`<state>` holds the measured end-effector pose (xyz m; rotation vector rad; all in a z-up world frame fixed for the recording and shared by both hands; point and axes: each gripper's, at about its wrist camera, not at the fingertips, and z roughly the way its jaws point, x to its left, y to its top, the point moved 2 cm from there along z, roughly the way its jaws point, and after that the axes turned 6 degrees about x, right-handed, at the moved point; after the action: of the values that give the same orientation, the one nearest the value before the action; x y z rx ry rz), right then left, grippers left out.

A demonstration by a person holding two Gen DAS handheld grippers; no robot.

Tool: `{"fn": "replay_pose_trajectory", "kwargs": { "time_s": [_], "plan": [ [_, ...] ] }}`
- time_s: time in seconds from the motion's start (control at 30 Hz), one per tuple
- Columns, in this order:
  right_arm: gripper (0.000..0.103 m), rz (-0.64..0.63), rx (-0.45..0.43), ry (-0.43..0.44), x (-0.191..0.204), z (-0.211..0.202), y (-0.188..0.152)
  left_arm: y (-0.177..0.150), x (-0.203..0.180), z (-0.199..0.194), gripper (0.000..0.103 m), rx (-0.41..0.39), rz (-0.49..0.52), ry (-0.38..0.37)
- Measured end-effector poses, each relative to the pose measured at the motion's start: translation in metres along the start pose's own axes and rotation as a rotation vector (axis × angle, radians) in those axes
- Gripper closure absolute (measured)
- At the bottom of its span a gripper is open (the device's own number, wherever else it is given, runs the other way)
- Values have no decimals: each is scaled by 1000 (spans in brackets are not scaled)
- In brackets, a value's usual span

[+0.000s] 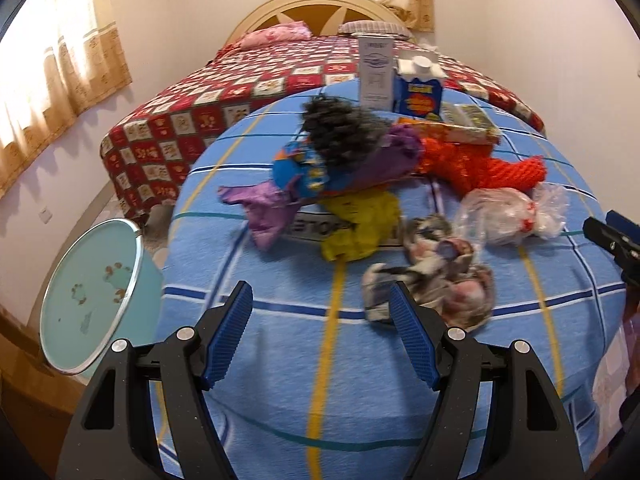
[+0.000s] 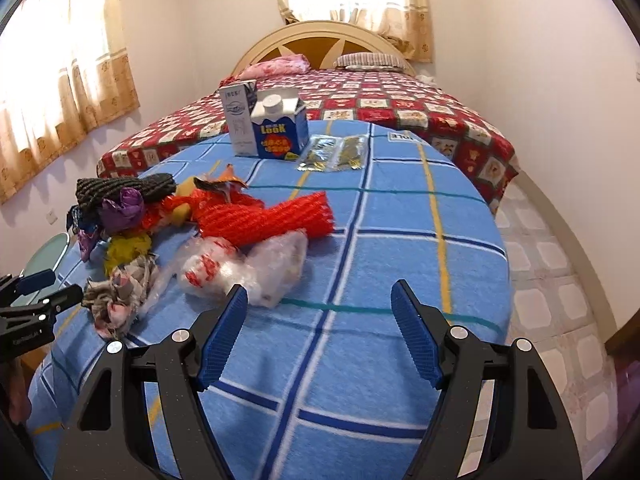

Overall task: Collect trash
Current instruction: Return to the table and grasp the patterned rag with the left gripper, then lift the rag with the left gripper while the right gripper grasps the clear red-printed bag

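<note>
Trash lies in a heap on a table under a blue checked cloth (image 1: 288, 344): a purple wrapper (image 1: 272, 208), a yellow wrapper (image 1: 360, 224), a red net (image 1: 480, 168), a clear plastic bag (image 1: 508, 216) and a crumpled printed wrapper (image 1: 440, 276). My left gripper (image 1: 320, 300) hangs open over the cloth, its right finger just before the crumpled wrapper. My right gripper (image 2: 318, 300) is open too, with the clear bag (image 2: 248, 268) at its left fingertip. Nothing sits between either pair of jaws. The red net (image 2: 272, 216) lies behind the bag.
A teal bin (image 1: 92, 296) stands on the floor left of the table. A blue carton (image 2: 280, 132), a white box (image 2: 238, 120) and flat foil packets (image 2: 332, 152) stand at the far side. Behind is a bed with a red quilt (image 2: 400, 108). Tiled floor (image 2: 560, 280) lies right.
</note>
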<state>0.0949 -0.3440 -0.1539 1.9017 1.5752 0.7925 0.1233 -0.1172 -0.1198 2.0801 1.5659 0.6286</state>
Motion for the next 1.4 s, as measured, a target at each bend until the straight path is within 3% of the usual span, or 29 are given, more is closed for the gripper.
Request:
{"fn": "replay_pose_trajectory", "kwargs": {
  "time_s": [0.27, 0.3, 0.33, 0.43, 0.6, 0.8, 0.87, 0.93, 0.97, 1.03, 1.13, 1.4],
  "plan": [
    [30, 51, 17, 9, -16, 5, -14, 3, -29, 6, 34, 5, 49, -35],
    [30, 53, 15, 13, -16, 5, -14, 2, -33, 9, 41, 16, 61, -46],
    [30, 53, 12, 14, -16, 5, -14, 1, -37, 14, 56, 34, 73, -62],
    [30, 55, 5, 29, -12, 7, -11, -3, -43, 18, 81, 51, 97, -106],
    [30, 42, -19, 44, -1, 8, 4, -1, -34, -8, 85, 10, 111, -127],
    [32, 5, -4, 52, 18, 22, 28, -6, 8, -56, 85, -81, 84, -64],
    [39, -14, 39, 57, 23, 33, 30, -8, 24, -64, 85, -93, 69, -46],
    [61, -31, 109, 93, 30, 47, 26, -14, 47, -70, 85, -96, 50, -7],
    [67, -39, 125, 112, 32, 50, 24, -16, 55, -70, 85, -93, 39, 7],
    [89, -65, 123, 141, 40, 47, 18, -19, 79, -67, 85, -76, 4, 47],
    [95, -89, 117, 180, 50, 40, 15, -22, 106, -61, 85, -53, -41, 93],
    [96, -126, 14, 233, 79, 6, 28, -20, 154, -63, 85, -66, -117, 179]
  ]
}}
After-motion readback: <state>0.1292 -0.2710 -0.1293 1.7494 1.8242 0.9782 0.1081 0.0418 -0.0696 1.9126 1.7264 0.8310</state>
